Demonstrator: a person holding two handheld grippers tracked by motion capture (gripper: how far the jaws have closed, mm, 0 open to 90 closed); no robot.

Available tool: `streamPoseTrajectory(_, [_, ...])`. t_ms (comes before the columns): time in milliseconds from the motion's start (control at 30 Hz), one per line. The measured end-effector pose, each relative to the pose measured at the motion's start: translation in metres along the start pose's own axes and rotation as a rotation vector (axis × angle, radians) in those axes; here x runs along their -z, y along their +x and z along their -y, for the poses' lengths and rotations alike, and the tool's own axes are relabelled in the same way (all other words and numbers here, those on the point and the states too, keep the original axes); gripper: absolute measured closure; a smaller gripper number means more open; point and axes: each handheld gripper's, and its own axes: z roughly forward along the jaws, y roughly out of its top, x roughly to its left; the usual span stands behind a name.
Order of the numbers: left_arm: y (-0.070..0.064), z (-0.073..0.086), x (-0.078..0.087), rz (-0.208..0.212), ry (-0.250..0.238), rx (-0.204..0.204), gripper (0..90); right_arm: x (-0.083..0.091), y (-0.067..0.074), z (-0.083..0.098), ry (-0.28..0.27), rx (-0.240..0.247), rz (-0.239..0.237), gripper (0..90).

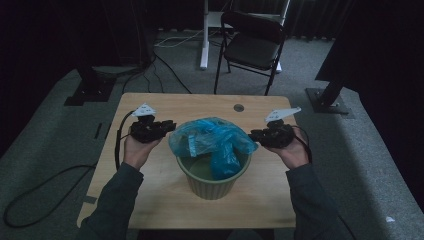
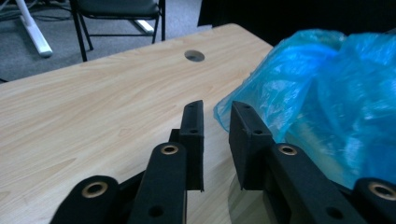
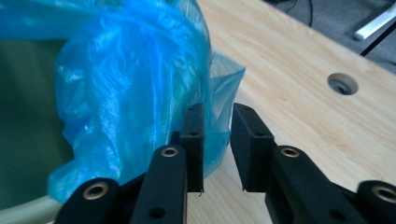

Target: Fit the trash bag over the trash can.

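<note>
**Both jaws parted, bag loose over the bin**

Left gripper (image 1: 170, 126): jaws stand a narrow gap apart, nothing between them. In the left gripper view the blue plastic bag (image 2: 322, 93) sits just past and to the right of the right-hand jaw tip; its crumpled edge comes close to that tip, and I can't tell if it touches. Bare wood of the counter (image 2: 93, 107) lies ahead of and to the left of the jaws. Round cable hole (image 2: 194, 55) is farther ahead, well beyond the tips.

Right gripper (image 1: 253, 135): jaws also a narrow gap apart, pads not pressing on anything. In the right gripper view the bag (image 3: 135, 88) bulks ahead and to the left of the left-hand jaw; a flap of its edge passes behind that jaw tip and shows in the gap, between the jaws or just beyond them, I can't tell which. Counter wood lies ahead-right of the jaws, with the cable hole (image 3: 342, 83) off to the right.

Bag itself: bunched on top of the green ribbed bin (image 1: 212, 182), partly draped inside it, sitting between the two sets of jaws in the high view. Bin's inner wall (image 3: 28, 116) shows to the far left of the right gripper's jaws, below the bag. The jaws point inward at the bag from either side, one hand under each gripper.

Background: black folding chair (image 1: 252, 42) beyond the far edge of the counter.
</note>
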Motion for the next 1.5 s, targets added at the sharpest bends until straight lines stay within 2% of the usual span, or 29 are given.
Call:
streamPoseTrajectory(167, [-0.003,-0.001,0.014,0.002,-0.031,-0.002,71.1,0.012,0.003,-0.003,-0.05,-0.005,0.009,71.3])
streamPoseTrajectory(367, [-0.011,0.001,0.028,0.029,-0.043,-0.016,67.8,0.023,0.013,-0.003,-0.084,0.013,-0.008,69.5])
streamPoseTrajectory(567, [-0.02,0.008,0.032,0.063,-0.023,-0.029,64.6,0.026,0.022,0.003,-0.077,0.02,-0.043,67.8])
streamPoseTrajectory(700, [-0.02,0.014,0.034,0.088,-0.022,-0.007,63.7,0.025,0.027,0.01,-0.069,0.025,-0.058,67.9])
streamPoseTrajectory(800, [-0.021,0.016,0.035,0.091,-0.014,-0.01,63.6,0.025,0.029,0.012,-0.073,0.023,-0.066,68.4])
streamPoseTrajectory(900, [-0.024,0.022,0.036,0.115,-0.003,-0.007,63.6,0.027,0.031,0.014,-0.071,0.014,-0.089,68.2])
streamPoseTrajectory(1100, [-0.026,0.032,0.041,0.138,0.009,-0.005,63.4,0.032,0.036,0.021,-0.072,0.004,-0.113,67.4])
streamPoseTrajectory(1400, [-0.04,0.039,0.041,0.179,0.038,-0.057,63.2,0.033,0.04,0.033,-0.073,-0.013,-0.135,66.9])
streamPoseTrajectory(1500, [-0.04,0.039,0.041,0.18,0.029,-0.053,63.5,0.032,0.039,0.035,-0.087,-0.024,-0.14,67.2])
